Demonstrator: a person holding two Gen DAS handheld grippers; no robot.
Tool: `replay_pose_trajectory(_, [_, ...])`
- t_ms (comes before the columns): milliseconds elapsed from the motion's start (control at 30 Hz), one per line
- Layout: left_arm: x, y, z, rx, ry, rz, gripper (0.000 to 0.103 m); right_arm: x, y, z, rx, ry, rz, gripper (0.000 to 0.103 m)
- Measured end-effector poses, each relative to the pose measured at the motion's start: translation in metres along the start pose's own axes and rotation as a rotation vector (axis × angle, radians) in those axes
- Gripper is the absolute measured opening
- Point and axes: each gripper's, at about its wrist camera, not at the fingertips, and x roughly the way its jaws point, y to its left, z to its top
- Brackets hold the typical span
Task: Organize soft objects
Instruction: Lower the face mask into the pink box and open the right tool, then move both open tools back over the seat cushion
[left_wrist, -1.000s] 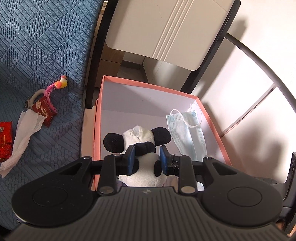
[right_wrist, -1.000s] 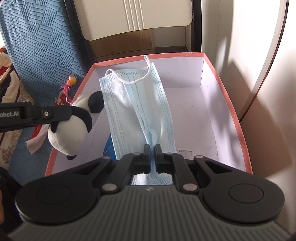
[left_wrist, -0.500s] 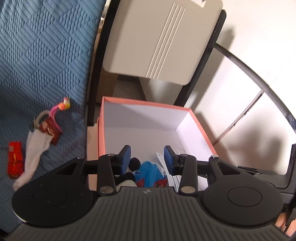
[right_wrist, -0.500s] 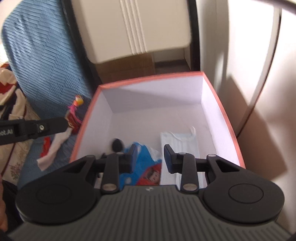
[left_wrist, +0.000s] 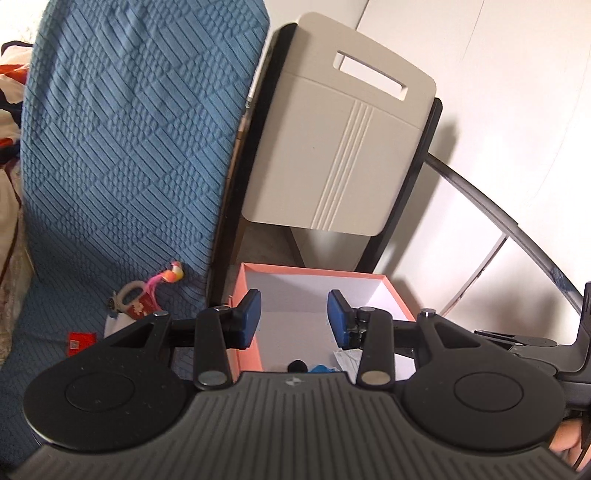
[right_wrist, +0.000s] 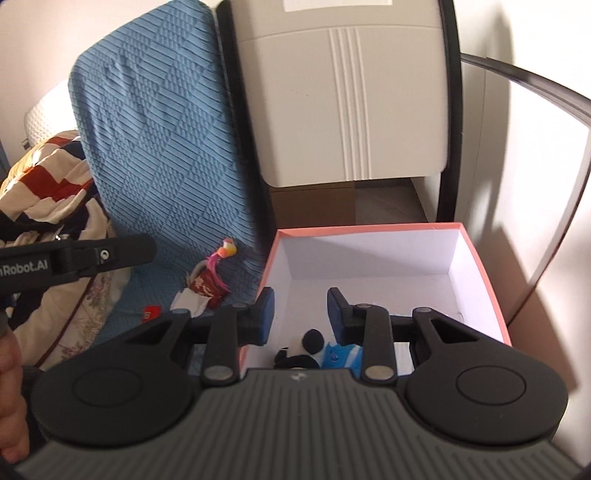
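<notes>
A pink-rimmed box (left_wrist: 314, 271) (right_wrist: 369, 229) with white inner walls stands beside the blue seat. At its near end lie a panda plush (right_wrist: 306, 345), of which the left wrist view shows only a black ear (left_wrist: 297, 365), a blue printed item (right_wrist: 340, 354) (left_wrist: 321, 368) and a pale edge of the face mask (left_wrist: 345, 357). My left gripper (left_wrist: 294, 319) hangs open above the box's near end with nothing between its blue pads. My right gripper (right_wrist: 301, 315) is open and empty too, above the panda.
On the blue quilted seat cover (left_wrist: 129, 129) lie a pink-feathered toy (left_wrist: 171, 275) (right_wrist: 225, 253), a red pouch (right_wrist: 205, 286), a white cloth (right_wrist: 190, 301) and a small red packet (left_wrist: 81, 339). A folded cream panel (left_wrist: 332, 147) leans behind the box. A hand (right_wrist: 11, 387) shows at the left.
The left gripper let go of the panda and the right let go of the mask; both now lie in the box. Both grippers opened, rose and drew back from it.
</notes>
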Motion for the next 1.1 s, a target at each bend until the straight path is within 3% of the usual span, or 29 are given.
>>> replay_pose_trajectory(433, [-0.027, 0.052, -0.018, -0.038, -0.05, 0.025, 0.045, 0.004, 0.061, -0.013, -0.087, 0.003, 0.04, 0.034])
replay_pose_trajectory(667, [-0.033, 0.082, -0.037, -0.057, -0.069, 0.05, 0.045, 0.021, 0.09, -0.025, -0.071, 0.021, 0.055, 0.034])
replay_pose_trajectory(1100, [-0.04, 0.125, -0.064, -0.068, -0.063, 0.089, 0.045, 0.037, 0.13, -0.052, -0.105, 0.068, 0.064, 0.034])
